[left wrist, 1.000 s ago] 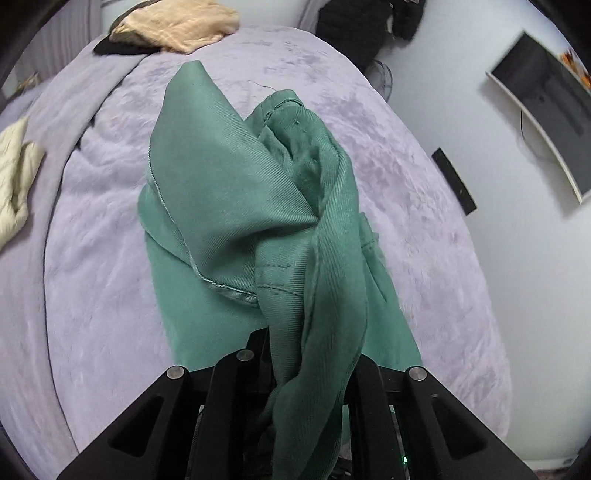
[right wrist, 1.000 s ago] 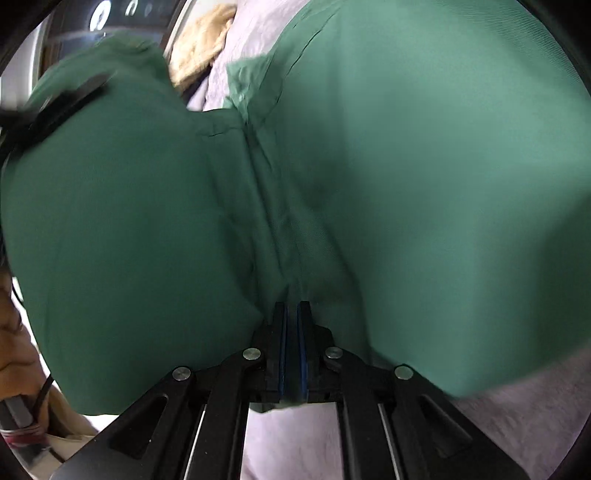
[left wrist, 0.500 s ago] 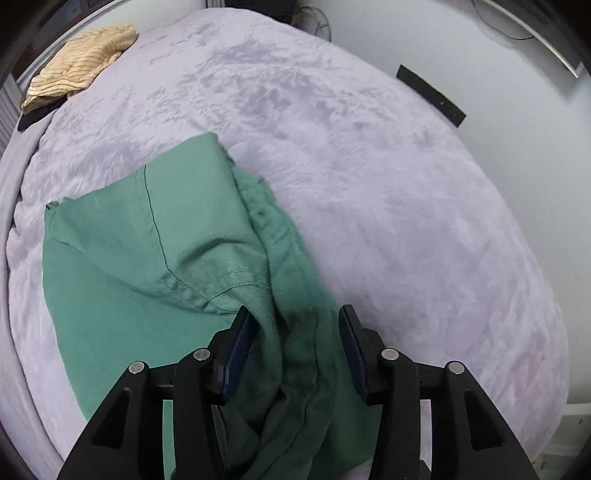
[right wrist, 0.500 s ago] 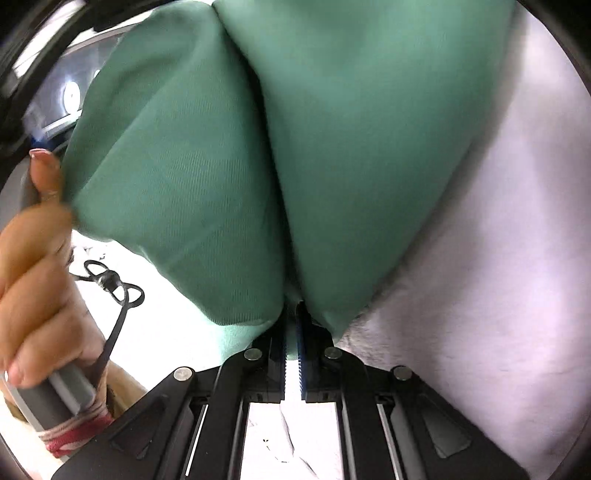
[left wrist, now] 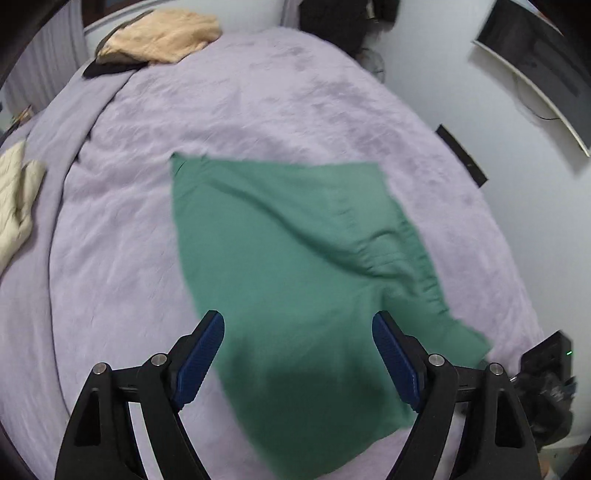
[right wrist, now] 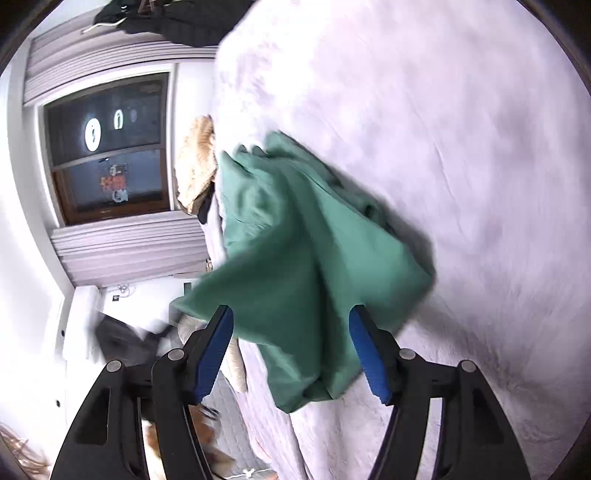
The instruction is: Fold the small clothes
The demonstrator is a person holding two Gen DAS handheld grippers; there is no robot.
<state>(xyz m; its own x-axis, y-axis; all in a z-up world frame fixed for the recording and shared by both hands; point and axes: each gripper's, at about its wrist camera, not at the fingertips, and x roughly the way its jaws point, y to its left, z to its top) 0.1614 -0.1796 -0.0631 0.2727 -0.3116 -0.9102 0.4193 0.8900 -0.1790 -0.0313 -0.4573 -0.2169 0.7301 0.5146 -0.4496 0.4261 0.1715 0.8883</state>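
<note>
Green garment (left wrist: 295, 266) lies spread on lilac bedspread (left wrist: 122, 229), near its front edge. Left gripper (left wrist: 297, 354) and right gripper (right wrist: 291, 347) jaws opening, pads clear of cloth. Open bedspread beyond.

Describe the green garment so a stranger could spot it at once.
Start from the lilac bed cover that fills the view. In its middle lies the green garment, spread out. It is the only green item; the tan clothes and cream cloth sit at the edges.
</note>
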